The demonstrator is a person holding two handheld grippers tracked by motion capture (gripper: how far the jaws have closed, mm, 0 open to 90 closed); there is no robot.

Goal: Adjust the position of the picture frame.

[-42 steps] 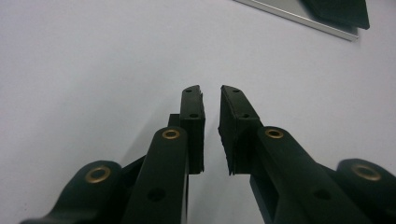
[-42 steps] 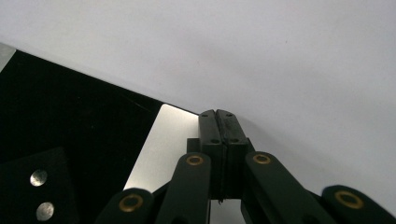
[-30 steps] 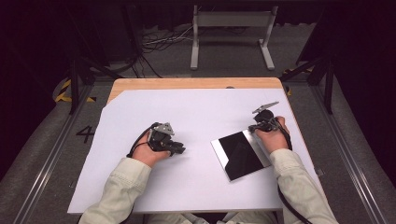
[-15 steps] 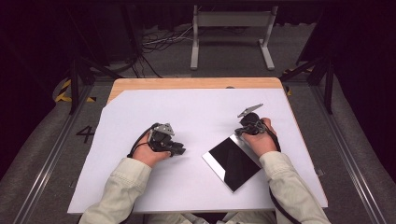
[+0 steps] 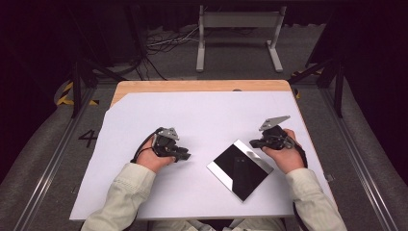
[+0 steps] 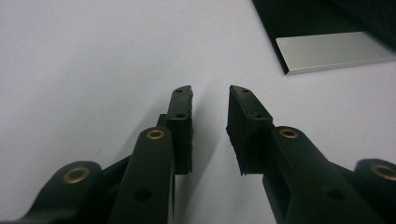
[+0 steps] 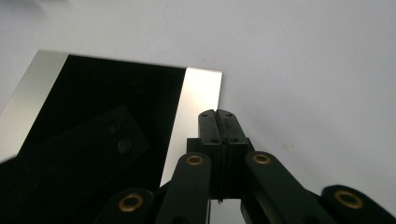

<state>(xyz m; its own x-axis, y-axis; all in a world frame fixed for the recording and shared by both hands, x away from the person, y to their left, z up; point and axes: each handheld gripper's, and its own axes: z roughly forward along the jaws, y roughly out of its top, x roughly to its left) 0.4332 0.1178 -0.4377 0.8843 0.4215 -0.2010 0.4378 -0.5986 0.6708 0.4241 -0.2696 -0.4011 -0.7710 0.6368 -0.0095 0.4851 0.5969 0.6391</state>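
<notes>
High view: "4" [image 5: 88, 138] marked on floor left of counter [image 5: 202, 110]. Black mirror panel [image 5: 239, 168] now turned diamond-wise between tools.
Left gripper view: left tool [image 6: 210, 100] agape, just been opening, nothing between.
Right gripper view: right tool [image 7: 218, 113] clamped empty over panel's silver edge.

A white sheet [image 5: 207, 125] covers most of the wooden tabletop [image 5: 192, 85], whose bare strip shows along the far edge; beyond it a grey metal frame [image 5: 235, 36] stands on the dark floor, with loose cables [image 5: 163, 43] to its left. Yellow-black tape [image 5: 65, 94] and a painted numeral 4 [image 5: 88, 138] mark the floor left of the table.
</notes>
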